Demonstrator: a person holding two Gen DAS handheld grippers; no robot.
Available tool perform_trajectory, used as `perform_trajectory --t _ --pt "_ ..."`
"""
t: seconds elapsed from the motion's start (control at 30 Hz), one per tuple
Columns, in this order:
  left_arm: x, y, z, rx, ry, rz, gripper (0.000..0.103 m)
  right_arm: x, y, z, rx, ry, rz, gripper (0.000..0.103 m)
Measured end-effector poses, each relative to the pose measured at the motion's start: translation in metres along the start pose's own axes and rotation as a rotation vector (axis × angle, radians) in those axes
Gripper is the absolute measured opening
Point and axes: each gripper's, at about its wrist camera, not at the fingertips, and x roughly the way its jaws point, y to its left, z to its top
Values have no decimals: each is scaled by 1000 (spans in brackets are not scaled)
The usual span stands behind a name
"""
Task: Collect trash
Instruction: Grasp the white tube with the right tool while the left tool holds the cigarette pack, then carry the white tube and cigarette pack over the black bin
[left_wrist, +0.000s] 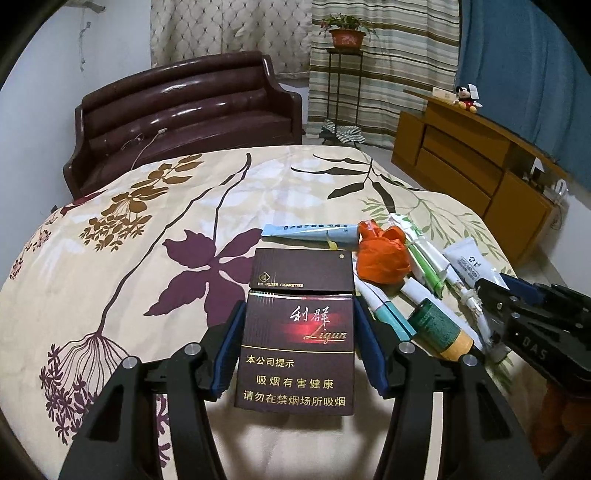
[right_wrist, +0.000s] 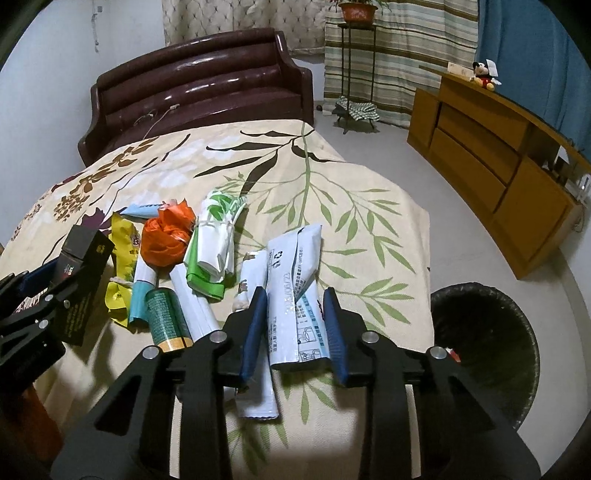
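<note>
Both tools tilt downward: left tool (left_wrist: 299, 339) grips cigarette pack (left_wrist: 295, 332).

Floral bedspread (left_wrist: 147, 229) in foreground; dark red sofa (left_wrist: 184, 114) beyond, far left. Wooden cabinet (left_wrist: 476, 166) at right, plush toy (left_wrist: 466, 99) on top. Potted plant (left_wrist: 347, 31) on stand, far centre.

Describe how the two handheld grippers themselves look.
Both match: the left gripper and right gripper have matte black angular linkage arms with triangular cut-outs, round silver pivot pins, and dark blue ribbed finger pads. Pale lettering marks the right gripper's black body in the left view.
</note>
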Motion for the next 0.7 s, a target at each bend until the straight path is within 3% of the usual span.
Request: perform_trajectory --t 0.4,0.7 --pt "-19 -14 -2 -9 -33 -12 56 -28 -12 -10 -2 -70 -24 25" --pt "-31 -61 -5 43 -55 -83 56 -58 -56 -29 42 -112 -105 25"
